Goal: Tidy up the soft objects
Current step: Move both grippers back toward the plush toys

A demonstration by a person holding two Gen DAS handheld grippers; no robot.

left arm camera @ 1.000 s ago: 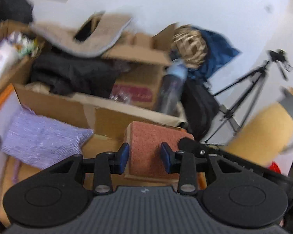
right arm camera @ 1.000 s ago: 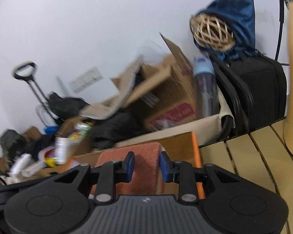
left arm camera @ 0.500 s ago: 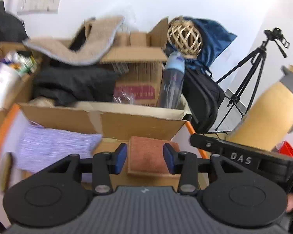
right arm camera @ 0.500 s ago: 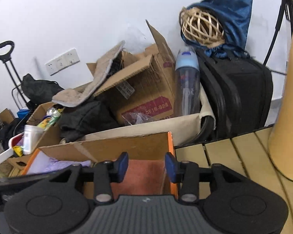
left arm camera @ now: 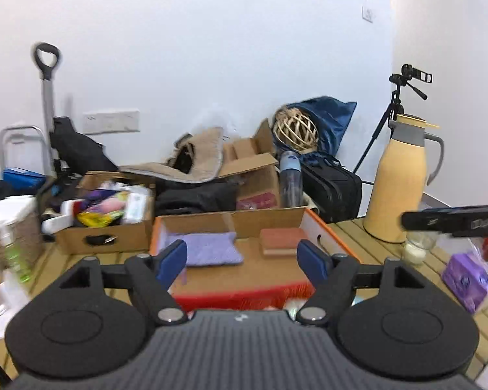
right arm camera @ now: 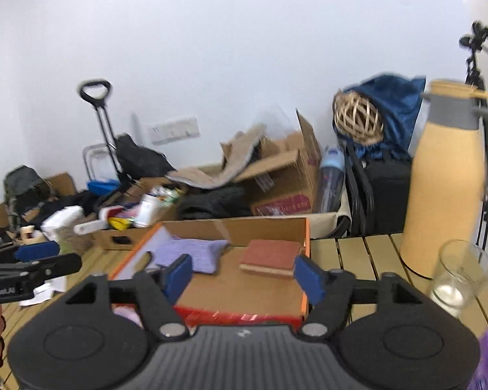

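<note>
Cardboard tray, orange-rimmed (left arm camera: pixel 322 229), fills the centre of both wrist views and sits on the slatted wooden table (right arm camera: pixel 358 250); judged as the collection box for the soft items. Two are laid flat inside it: purple knitted cloth (left arm camera: pixel 211 250) toward the left of the tray, folded rust-red cloth (left arm camera: pixel 281 241) toward its right back corner, the two apart and not overlapping. Both read as placed. Possibly left to sort: purple soft pack (left arm camera: pixel 468 279) at the lower right of the left view, outside the tray on the table; only a sliver of it shows in the right view's bottom right corner. Cannot tell whether anything else loose on the table counts. Tan thermos (left arm camera: pixel 400 188) and drinking glass (right arm camera: pixel 458 276) stand right of the tray, not soft, not mine to move. My left gripper (left arm camera: pixel 242 260) has its fingers spread wide, nothing between them, in front of the tray. My right gripper (right arm camera: pixel 242 276) likewise: fingers wide apart, empty. Estimate: two items done, at least one likely pending.
</note>
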